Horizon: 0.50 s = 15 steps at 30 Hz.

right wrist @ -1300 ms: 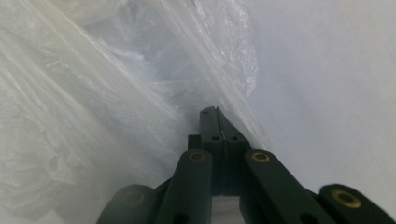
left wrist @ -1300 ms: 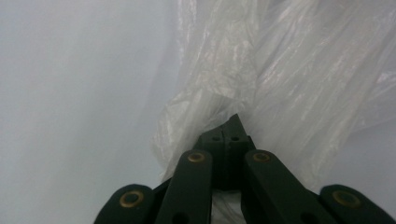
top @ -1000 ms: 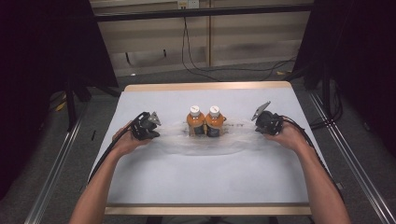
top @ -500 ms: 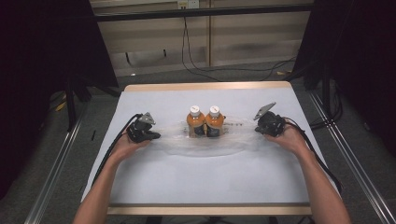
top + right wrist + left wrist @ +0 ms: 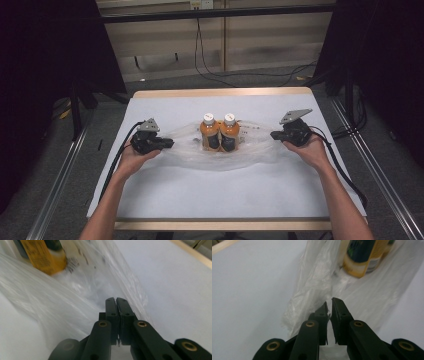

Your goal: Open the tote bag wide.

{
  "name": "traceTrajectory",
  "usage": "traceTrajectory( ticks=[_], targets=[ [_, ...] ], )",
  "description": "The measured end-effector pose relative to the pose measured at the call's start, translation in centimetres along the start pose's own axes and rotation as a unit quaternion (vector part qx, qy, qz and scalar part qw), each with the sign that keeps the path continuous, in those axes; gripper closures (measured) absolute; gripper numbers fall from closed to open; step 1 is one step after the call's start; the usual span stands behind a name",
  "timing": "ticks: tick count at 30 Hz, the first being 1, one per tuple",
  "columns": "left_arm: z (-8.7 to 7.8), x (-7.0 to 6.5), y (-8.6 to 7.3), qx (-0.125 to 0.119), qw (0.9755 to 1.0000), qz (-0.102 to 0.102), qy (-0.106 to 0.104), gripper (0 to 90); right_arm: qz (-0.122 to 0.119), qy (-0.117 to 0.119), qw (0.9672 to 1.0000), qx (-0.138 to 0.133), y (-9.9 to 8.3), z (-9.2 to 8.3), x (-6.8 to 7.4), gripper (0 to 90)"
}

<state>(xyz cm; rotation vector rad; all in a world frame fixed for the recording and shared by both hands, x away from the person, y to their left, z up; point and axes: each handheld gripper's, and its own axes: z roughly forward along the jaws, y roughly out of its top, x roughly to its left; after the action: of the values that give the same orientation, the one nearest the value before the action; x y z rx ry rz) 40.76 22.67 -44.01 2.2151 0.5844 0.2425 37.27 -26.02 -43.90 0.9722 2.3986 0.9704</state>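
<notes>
**Thin bag, heavy load: two bottles ride between two pinched ends**

A clear plastic bag (image 5: 212,150) lies across the middle of the white table (image 5: 225,195), stretched sideways, with two orange bottles (image 5: 220,132) standing upright and touching each other on or inside it, white caps up. The film is soft, crinkly and probably slippery; it has no stiffness of its own and will sag around whatever weighs on it. The bottles look full, so they are likely the heavy part, and they may tip or slide toward each other if the film goes slack on one side.

The left gripper (image 5: 167,144) sits at the bag's left end. In the left gripper view its jaws have just been opening a little: a narrow slit shows between the pads, with gathered film (image 5: 317,290) bunched between them, so the hold looks light. The right gripper (image 5: 274,135) is at the right end, its jaws pressed together on the film (image 5: 82,297) in the right gripper view.

The sensible places to hold are these bunched ends, where several layers stack up; a single layer would likely tear or slip. Even tension from both sides should keep the bottles centred.
</notes>
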Motion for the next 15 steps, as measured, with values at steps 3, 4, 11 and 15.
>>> traceTrajectory(
  ticks=[3, 4, 11, 15],
  targets=[
    [-0.5, -0.4, 0.4, -0.021, 0.9997, -0.001, -0.009, 83.8, 0.008, 0.012, 0.9994, -0.033, 0.1, -0.7, 0.0, 88.2],
    [-0.6, -0.5, 0.5, -0.02, 0.9998, 0.002, -0.005, 82.2, 0.008, 0.01, 0.9993, -0.036, 0.2, -1.0, 0.1, 87.0],
    [-0.8, -2.0, 2.3, -0.073, 0.9965, 0.016, -0.038, 88.7, 0.012, 0.031, 0.9975, -0.062, 0.7, -1.3, 0.8, 90.0],
    [0.6, -3.6, 3.3, -0.068, 0.9953, 0.035, -0.06, 90.0, 0.003, 0.052, 0.9964, -0.067, 1.5, -0.7, 1.7, 90.0]
  ],
)
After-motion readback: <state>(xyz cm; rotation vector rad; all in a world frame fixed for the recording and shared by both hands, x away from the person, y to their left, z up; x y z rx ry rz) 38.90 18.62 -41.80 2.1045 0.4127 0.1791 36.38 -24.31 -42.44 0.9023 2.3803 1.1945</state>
